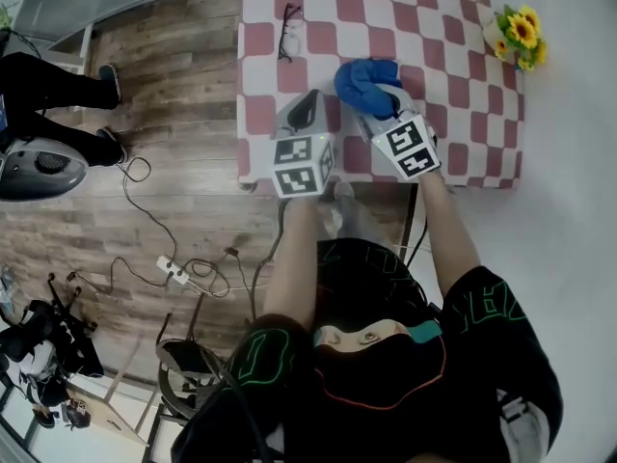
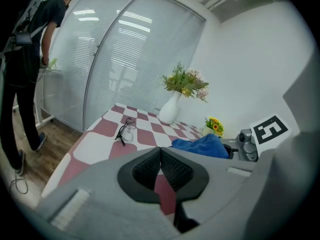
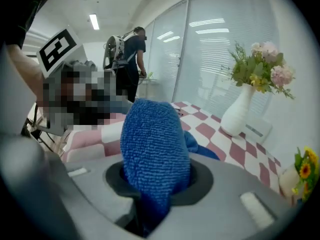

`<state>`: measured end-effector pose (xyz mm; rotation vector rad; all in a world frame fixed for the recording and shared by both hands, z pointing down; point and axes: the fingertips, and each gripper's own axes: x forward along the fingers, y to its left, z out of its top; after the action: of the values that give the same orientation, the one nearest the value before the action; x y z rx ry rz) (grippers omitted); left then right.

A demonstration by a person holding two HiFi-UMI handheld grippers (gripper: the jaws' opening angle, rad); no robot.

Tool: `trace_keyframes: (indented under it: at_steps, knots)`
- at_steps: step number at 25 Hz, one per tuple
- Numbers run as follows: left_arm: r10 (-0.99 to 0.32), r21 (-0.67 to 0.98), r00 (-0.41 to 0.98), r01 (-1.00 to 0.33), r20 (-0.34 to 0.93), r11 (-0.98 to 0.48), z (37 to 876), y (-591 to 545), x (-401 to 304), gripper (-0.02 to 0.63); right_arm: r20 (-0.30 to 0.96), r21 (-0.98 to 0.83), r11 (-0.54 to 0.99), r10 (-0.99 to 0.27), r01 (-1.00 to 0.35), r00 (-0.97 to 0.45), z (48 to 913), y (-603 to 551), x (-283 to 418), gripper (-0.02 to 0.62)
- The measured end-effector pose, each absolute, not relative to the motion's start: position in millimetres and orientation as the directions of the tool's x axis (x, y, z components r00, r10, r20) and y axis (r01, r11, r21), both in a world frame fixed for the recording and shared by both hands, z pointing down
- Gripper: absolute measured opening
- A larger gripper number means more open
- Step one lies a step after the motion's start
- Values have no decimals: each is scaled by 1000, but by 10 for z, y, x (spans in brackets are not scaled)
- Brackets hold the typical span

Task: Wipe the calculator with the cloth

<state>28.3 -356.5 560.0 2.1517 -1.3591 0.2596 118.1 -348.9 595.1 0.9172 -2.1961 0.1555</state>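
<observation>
Colour and pattern findings at your station.
Your cloth (image 1: 367,82) is bright blue; the table (image 1: 453,104) is checked maroon and white. Your left gripper (image 1: 310,107) and right gripper (image 3: 155,179) are grey, with black-and-white square markers. Glasses (image 1: 289,32) black-framed; sunflowers (image 1: 522,33) yellow; vase (image 2: 170,111) white.

A table under a red-and-white checked tablecloth (image 1: 463,95) stands on a wooden floor (image 1: 183,75). The left gripper (image 1: 307,106) hangs over the table's near edge, its dark tip pointing away from the person. Just beside it, the right gripper (image 1: 374,102) has a blue cloth (image 1: 364,77) bunched at its front end. A pair of glasses (image 1: 289,31) lies farther back, and sunflowers (image 1: 522,35) sit at the right edge. A power strip (image 1: 174,273) with cables lies on the floor.
</observation>
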Motion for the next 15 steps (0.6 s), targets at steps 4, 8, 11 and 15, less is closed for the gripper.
trace_keyframes:
  at_steps: [4, 8, 11, 15]
  knots:
    - [-777, 350, 425, -894, 464, -280, 5596, -3326, 320, 11, 676, 218, 804, -534, -554, -508, 5922, -3371, 1153, 117]
    - [-790, 370, 406, -896, 459, -246, 5637, -3076, 441, 11, 673, 257, 840, -511, -478, -535, 5904, -3262, 1182, 117]
    - [-803, 386, 384, -898, 455, -211, 5687, -2933, 508, 11, 666, 251, 852, -497, -460, -557, 5925, -3191, 1202, 117]
    - [-832, 393, 345, -904, 435, -170, 5667, -2816, 560, 11, 666, 276, 864, -488, -421, -564, 5933, -3125, 1230, 117]
